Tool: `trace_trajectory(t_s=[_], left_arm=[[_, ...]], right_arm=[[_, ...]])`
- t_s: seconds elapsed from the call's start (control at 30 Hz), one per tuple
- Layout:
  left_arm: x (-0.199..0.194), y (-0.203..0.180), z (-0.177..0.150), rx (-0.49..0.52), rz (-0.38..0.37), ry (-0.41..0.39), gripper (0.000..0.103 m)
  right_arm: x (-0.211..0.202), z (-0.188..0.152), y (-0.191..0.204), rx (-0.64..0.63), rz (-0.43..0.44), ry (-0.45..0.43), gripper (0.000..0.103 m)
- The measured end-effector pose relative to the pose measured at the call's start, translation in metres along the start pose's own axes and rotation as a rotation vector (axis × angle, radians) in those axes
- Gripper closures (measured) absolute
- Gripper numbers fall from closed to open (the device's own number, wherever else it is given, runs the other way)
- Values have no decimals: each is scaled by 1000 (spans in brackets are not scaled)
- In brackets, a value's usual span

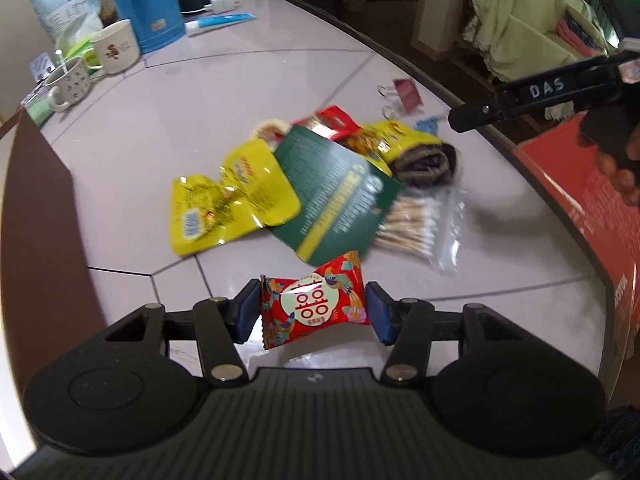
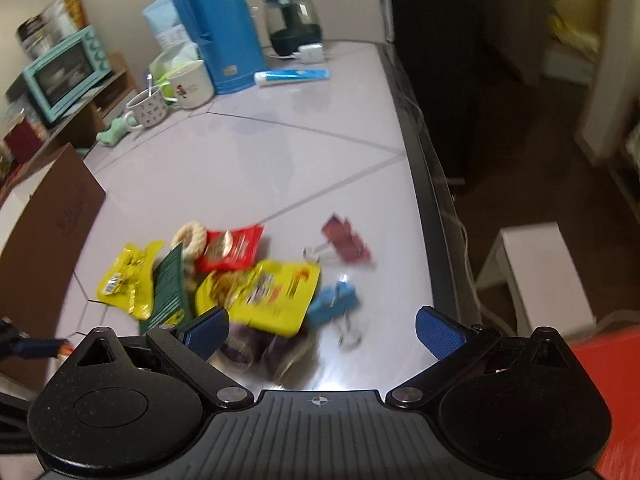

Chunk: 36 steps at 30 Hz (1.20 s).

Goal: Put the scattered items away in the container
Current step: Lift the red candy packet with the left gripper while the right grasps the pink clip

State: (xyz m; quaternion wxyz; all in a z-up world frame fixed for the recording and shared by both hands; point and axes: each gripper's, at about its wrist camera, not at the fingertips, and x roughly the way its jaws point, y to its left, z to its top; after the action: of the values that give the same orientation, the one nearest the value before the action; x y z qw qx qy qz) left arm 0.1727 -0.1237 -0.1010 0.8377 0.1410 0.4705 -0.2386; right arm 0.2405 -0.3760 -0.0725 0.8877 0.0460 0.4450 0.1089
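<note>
My left gripper point(image 1: 313, 314) is shut on a red candy packet point(image 1: 316, 304), held just above the pale table. Beyond it lies a pile: yellow sachets point(image 1: 236, 200), a green card point(image 1: 336, 192), a bag of cotton swabs point(image 1: 416, 224) and a dark rolled item point(image 1: 428, 164). My right gripper point(image 2: 322, 332) is open and hovers over the pile's near side, above a yellow snack packet point(image 2: 272, 292) and a blue binder clip point(image 2: 334, 304). A red binder clip point(image 2: 346, 238) lies apart, nearer the table's edge. One of the right gripper's fingers point(image 1: 480, 114) shows at the left wrist view's upper right.
A brown cardboard box point(image 2: 52, 240) stands at the table's left. A red box point(image 1: 580, 208) sits by the right edge. At the far end are a blue thermos point(image 2: 220, 28), two mugs point(image 2: 188, 86), a toothpaste tube point(image 2: 292, 77) and a small humidifier point(image 2: 292, 24).
</note>
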Motion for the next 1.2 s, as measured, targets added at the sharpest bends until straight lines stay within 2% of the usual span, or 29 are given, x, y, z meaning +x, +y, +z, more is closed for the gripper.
trace_trajectory(t_s=[0.1, 0.13, 0.17, 0.33, 0.37, 0.4, 0.43, 0.53, 0.6, 0.63, 0.77, 1.07, 1.2], left_arm=[[-3, 7, 5, -18, 8, -5, 52], [-3, 9, 6, -24, 9, -5, 52], [-4, 10, 7, -31, 10, -5, 52], [-3, 17, 11, -54, 14, 1, 52], [-3, 18, 12, -58, 16, 2, 52], [-3, 19, 13, -62, 18, 2, 52], [-3, 21, 13, -66, 20, 3, 52], [-2, 24, 15, -78, 21, 5, 52], [-2, 26, 16, -82, 24, 8, 52], [-1, 26, 16, -83, 24, 8, 52], [-3, 26, 17, -81, 21, 4, 52], [-25, 25, 17, -84, 25, -35, 52], [-43, 27, 15, -93, 32, -65, 52]], right_arm=[[16, 12, -7, -79, 16, -19, 2], [21, 16, -9, -103, 24, -26, 19], [27, 20, -12, -119, 40, -19, 28], [54, 26, -15, -181, 62, -44, 28], [59, 27, -14, -191, 58, -49, 32], [64, 28, -14, -192, 56, -49, 38], [69, 28, -15, -186, 58, -40, 50], [78, 30, -16, -183, 39, -39, 52], [80, 29, -15, -194, 22, -41, 72], [80, 28, -15, -200, 19, -42, 75], [72, 27, -12, -217, 2, -69, 82], [16, 31, 15, -192, 45, -167, 82], [-9, 29, 39, -203, 90, -176, 82]])
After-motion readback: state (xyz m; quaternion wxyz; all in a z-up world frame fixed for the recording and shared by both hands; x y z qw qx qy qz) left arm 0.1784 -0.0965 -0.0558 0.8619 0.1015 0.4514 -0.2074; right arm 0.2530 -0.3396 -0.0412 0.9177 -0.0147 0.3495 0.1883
